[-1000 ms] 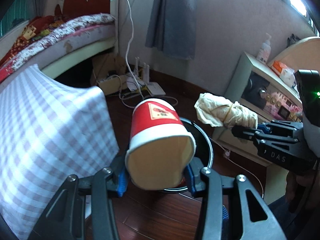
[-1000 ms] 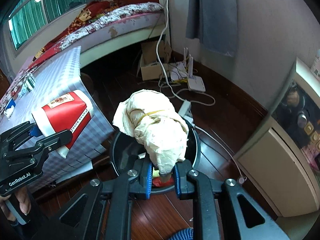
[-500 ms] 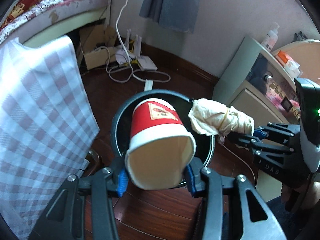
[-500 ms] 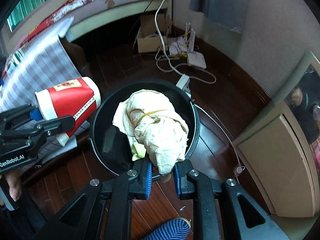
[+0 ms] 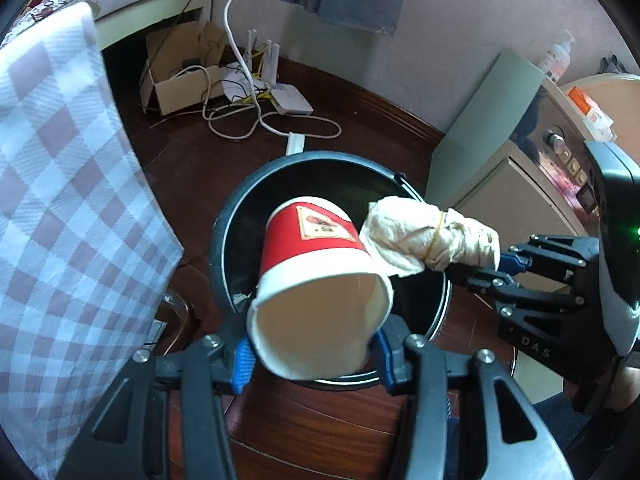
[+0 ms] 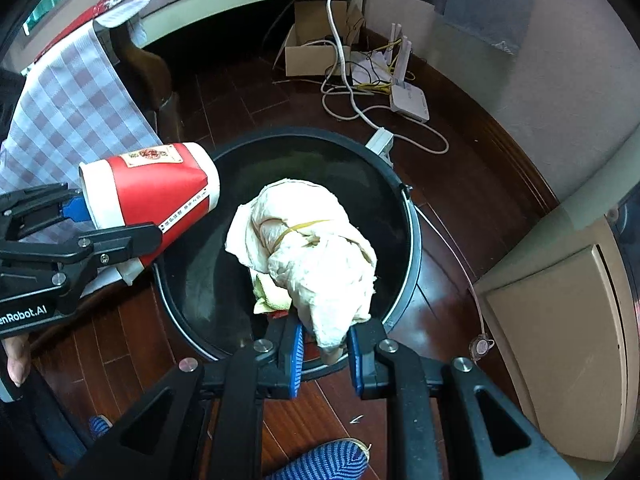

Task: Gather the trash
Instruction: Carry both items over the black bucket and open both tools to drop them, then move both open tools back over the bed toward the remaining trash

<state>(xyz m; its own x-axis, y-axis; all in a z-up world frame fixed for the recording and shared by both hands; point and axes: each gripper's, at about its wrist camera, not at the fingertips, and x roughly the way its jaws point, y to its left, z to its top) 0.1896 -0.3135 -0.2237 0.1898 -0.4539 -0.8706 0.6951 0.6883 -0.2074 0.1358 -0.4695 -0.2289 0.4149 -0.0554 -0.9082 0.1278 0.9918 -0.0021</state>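
Note:
A red and white paper cup (image 5: 316, 248) lies on its side between the blue pads of my left gripper (image 5: 314, 360), mouth toward the camera; the jaws are opening slightly with the cup still held. My right gripper (image 6: 326, 348) is shut on a crumpled white paper wad (image 6: 316, 252) bound with a rubber band. Both hang over the round black trash bin (image 6: 304, 132), the cup (image 6: 160, 192) above its left rim. In the left wrist view the wad (image 5: 428, 236) touches the cup's side. Yellow and red scraps (image 6: 268, 294) lie inside the bin.
A checked cloth (image 5: 60, 200) hangs left of the bin. Behind it are a cardboard box (image 5: 176, 80), a white router (image 5: 288, 98), cables and a power strip (image 5: 295, 144). A beige cabinet (image 6: 560, 340) stands right. A striped-socked foot (image 6: 320, 460) is by the bin.
Both grippers sank and tilted downward, bringing the cup and the wad from in front of the bin to right over its opening. The grips look the same.

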